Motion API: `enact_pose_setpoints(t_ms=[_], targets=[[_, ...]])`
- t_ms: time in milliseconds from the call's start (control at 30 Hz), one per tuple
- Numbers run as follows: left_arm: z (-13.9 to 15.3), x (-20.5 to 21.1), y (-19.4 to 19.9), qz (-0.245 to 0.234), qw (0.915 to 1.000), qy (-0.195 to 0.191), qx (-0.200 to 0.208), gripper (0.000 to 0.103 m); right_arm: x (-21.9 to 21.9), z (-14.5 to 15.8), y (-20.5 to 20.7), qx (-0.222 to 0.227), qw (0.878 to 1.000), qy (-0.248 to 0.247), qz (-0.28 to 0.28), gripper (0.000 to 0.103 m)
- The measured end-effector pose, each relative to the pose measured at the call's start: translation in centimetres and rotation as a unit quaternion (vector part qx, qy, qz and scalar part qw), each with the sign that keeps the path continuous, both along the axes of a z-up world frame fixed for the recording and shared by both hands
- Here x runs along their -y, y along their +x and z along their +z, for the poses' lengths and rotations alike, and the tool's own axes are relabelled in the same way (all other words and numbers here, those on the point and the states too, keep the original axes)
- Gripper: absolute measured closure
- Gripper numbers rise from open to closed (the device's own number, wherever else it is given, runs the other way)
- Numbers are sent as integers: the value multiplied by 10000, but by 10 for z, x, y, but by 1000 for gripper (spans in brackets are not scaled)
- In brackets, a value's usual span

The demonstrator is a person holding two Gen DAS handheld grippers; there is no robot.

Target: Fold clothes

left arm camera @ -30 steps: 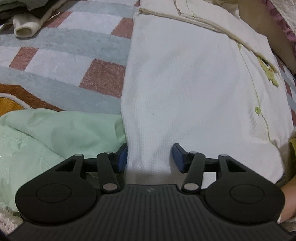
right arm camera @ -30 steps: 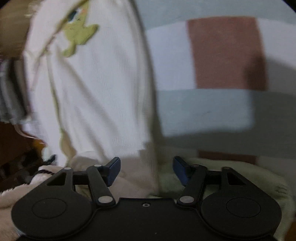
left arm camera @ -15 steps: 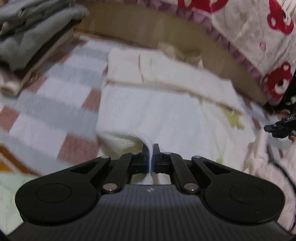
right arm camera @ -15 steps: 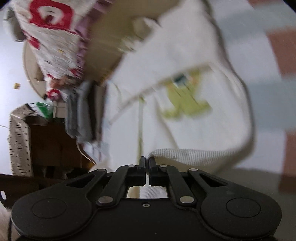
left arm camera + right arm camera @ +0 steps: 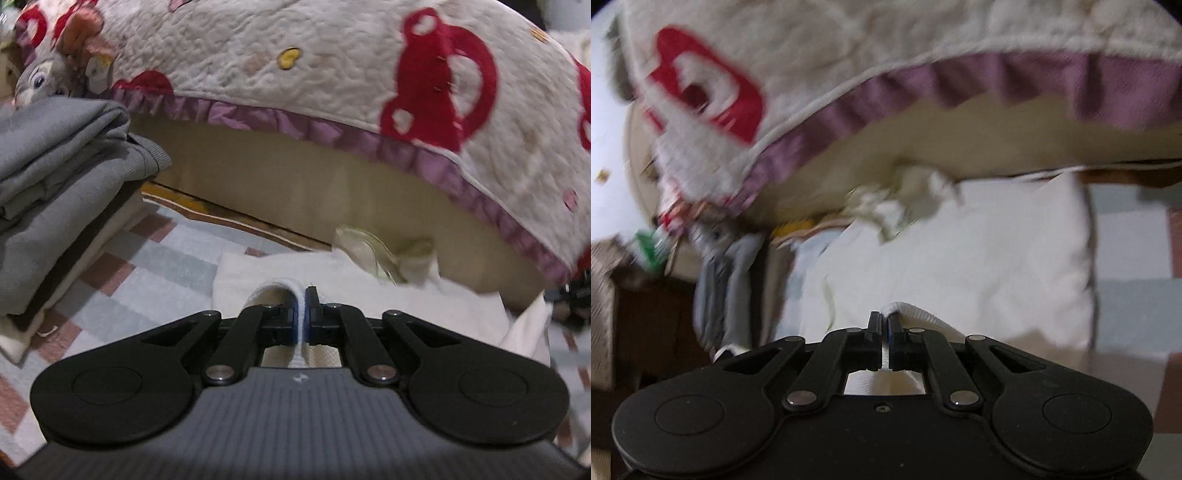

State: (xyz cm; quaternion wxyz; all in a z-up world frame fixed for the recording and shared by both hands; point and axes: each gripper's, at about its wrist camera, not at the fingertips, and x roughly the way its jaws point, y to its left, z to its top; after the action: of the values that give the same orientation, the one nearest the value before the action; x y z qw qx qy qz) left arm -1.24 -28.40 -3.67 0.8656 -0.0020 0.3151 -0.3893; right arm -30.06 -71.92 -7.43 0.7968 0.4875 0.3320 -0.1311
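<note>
The left gripper point(image 5: 303, 314) has its fingers point(image 5: 312, 295) drawn tight together on a ribbed white edge of the shirt point(image 5: 369, 284) — the fabric loops up out of the pinch and curls over to the left before dropping back. The rest of that cream-white shirt lies spread on the checked rug point(image 5: 159, 266), reaching away toward the bed base point(image 5: 295, 184), with its crumpled collar point(image 5: 369, 251) at the far end.

The right gripper point(image 5: 885, 328) is likewise clamped on the shirt point(image 5: 979, 258): its fingers point(image 5: 895, 325) are nearly touching, with a thin strip of white cloth between them and a ribbed hem running off to the right. In this blurred view the body of the garment stretches ahead over the rug point(image 5: 1130, 295), the bunched collar point(image 5: 897, 199) lying against the foot of the bed.

A quilted bedspread point(image 5: 332, 55) with red bear shapes and a purple frill hangs over the bed's edge above the shirt. To the left in the left wrist view sits a stack of folded grey clothes point(image 5: 55, 177), with a grey stuffed toy point(image 5: 40, 81) behind it. At the far right edge of that view a dark bit of the other gripper shows, too blurred to read.
</note>
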Motion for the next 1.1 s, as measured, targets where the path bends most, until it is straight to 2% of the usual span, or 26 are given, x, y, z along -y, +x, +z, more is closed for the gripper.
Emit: enact_pose_setpoints(t_ms=[100, 167, 200, 300, 367, 400, 533, 600, 667, 800, 833, 900, 933, 967, 1000, 1033, 1100], targets=[[-17, 6, 10, 277, 9995, -19, -152, 100, -6, -12, 11, -725, 9930, -608, -711, 97], [-34, 8, 8, 404, 9990, 125, -143, 100, -15, -34, 13, -753, 9856, -665, -1360, 97], [-41, 7, 6, 440, 9988, 178, -138, 100, -16, -40, 13, -691, 9848, -605, -1474, 97], [-57, 3, -1, 495, 9985, 209, -128, 100, -19, -55, 11, -470, 9838, -383, -1687, 98], [-53, 1, -1, 537, 9985, 125, -12, 100, -17, -48, 15, -925, 9779, -927, -1628, 98], [-47, 2, 2, 584, 9982, 98, 112, 100, -15, -45, 14, -898, 9768, -1123, -1586, 98], [-26, 11, 15, 674, 9961, -62, 571, 100, -8, -45, 11, -644, 9754, -1384, -1591, 98], [-24, 18, 22, 745, 9947, -63, 700, 100, -6, -42, 13, -464, 9731, -1587, -1602, 98], [-33, 25, 32, 850, 9943, -64, 646, 100, -3, -39, 13, -245, 9711, -1663, -1696, 98], [-69, 39, 58, 981, 9948, 178, 219, 97, 16, -55, 14, -410, 9708, -1517, -1811, 95], [-74, 37, 59, 1006, 9946, 216, 141, 97, 17, -59, 14, -703, 9656, -1665, -1867, 94], [-80, 27, 55, 1002, 9948, 192, -24, 93, 16, -60, 11, -1341, 9483, -2182, -1872, 74], [-81, 17, 52, 1022, 9947, 102, -110, 85, 15, -60, 8, -1459, 9447, -2285, -1844, 69], [-80, 4, 48, 1058, 9942, -45, -200, 72, 17, -60, 4, -1369, 9500, -2180, -1769, 61], [-79, -9, 44, 1094, 9934, -191, -289, 66, 19, -61, -2, -1247, 9562, -2041, -1685, 52], [-79, -25, 41, 1148, 9920, -332, -419, 61, 22, -63, -8, -1114, 9623, -1905, -1592, 49], [-85, -56, 33, 1269, 9864, -571, -874, 61, 26, -72, -20, -1010, 9711, -1615, -1439, 47]])
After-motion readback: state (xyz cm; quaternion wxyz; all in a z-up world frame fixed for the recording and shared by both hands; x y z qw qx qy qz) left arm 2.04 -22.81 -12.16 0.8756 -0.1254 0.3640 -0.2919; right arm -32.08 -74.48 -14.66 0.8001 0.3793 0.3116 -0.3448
